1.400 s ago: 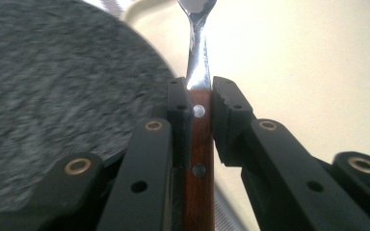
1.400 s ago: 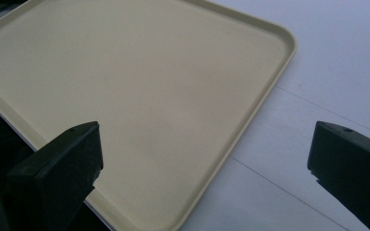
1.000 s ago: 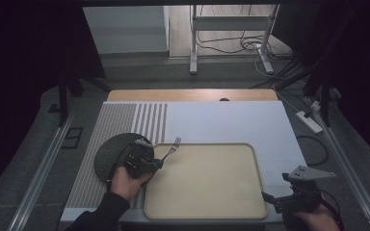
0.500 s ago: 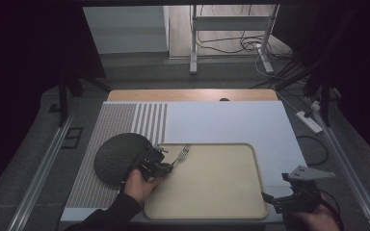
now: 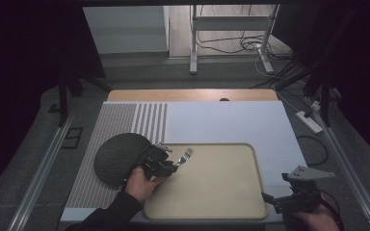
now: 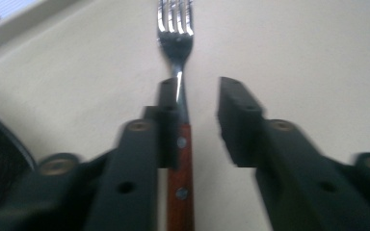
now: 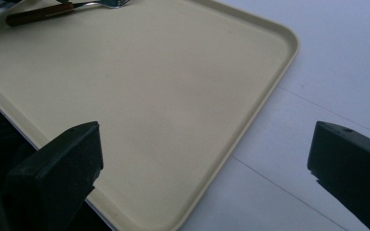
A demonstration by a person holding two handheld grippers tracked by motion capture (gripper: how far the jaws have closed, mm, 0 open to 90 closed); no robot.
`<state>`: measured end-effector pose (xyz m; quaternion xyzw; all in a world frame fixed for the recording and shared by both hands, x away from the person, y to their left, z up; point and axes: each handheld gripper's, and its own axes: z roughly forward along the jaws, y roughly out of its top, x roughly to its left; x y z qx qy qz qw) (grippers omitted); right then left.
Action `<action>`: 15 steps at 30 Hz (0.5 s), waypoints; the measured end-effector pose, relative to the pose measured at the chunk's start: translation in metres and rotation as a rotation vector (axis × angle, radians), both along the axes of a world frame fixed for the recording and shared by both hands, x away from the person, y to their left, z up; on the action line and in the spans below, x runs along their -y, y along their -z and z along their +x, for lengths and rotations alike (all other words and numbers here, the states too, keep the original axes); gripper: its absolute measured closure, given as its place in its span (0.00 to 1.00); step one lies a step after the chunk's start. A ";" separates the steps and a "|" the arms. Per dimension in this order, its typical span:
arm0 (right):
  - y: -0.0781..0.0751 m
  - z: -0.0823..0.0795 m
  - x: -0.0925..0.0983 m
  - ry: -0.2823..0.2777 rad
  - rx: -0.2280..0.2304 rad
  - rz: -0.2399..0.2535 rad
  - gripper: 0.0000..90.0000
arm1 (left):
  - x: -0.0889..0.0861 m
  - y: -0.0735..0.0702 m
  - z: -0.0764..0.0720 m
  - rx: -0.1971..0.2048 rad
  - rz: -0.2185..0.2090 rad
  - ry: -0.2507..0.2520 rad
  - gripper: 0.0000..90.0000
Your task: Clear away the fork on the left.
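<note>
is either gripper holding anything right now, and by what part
Nothing is gripped. The left gripper has just been opening; the fork lies on the tray, its neck between parted jaws. The right gripper is open, empty.

Worktop [image 5: 231,120] has a pale mat with a striped patch on its left side, a beige tray [image 5: 221,187] up front, and a dark round mesh thing [image 5: 118,156] just left of it.

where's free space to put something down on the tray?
Most of the beige tray is bare: everything between the fork at its far-left corner and the right tongs at its near-right corner. Crowded only on the left, where the left tongs and dark round mat meet.
</note>
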<state>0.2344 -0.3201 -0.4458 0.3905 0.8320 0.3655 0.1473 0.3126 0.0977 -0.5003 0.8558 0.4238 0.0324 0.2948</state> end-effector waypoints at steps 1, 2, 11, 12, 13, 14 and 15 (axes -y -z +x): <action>0.000 0.000 0.000 0.000 0.000 0.000 0.00 | 0.002 0.000 0.001 -0.002 0.000 0.022 0.84; 0.000 0.000 0.000 0.000 -0.001 -0.002 0.00 | 0.003 0.000 0.001 -0.004 0.000 0.037 0.90; 0.000 0.000 0.000 0.002 -0.002 -0.001 0.00 | 0.023 0.013 0.012 -0.044 0.013 0.097 0.99; 0.000 0.000 0.000 0.002 -0.003 -0.002 0.00 | 0.024 0.015 0.014 -0.046 0.021 0.102 0.99; 0.000 0.000 0.000 0.002 -0.003 -0.001 0.00 | 0.026 0.017 0.015 -0.047 0.031 0.104 0.99; 0.000 0.000 0.000 0.001 -0.002 -0.001 0.00 | 0.027 0.018 0.015 -0.040 0.022 0.099 0.99; 0.000 0.000 0.000 0.000 -0.002 -0.001 0.00 | 0.027 0.017 0.016 -0.040 0.027 0.100 0.99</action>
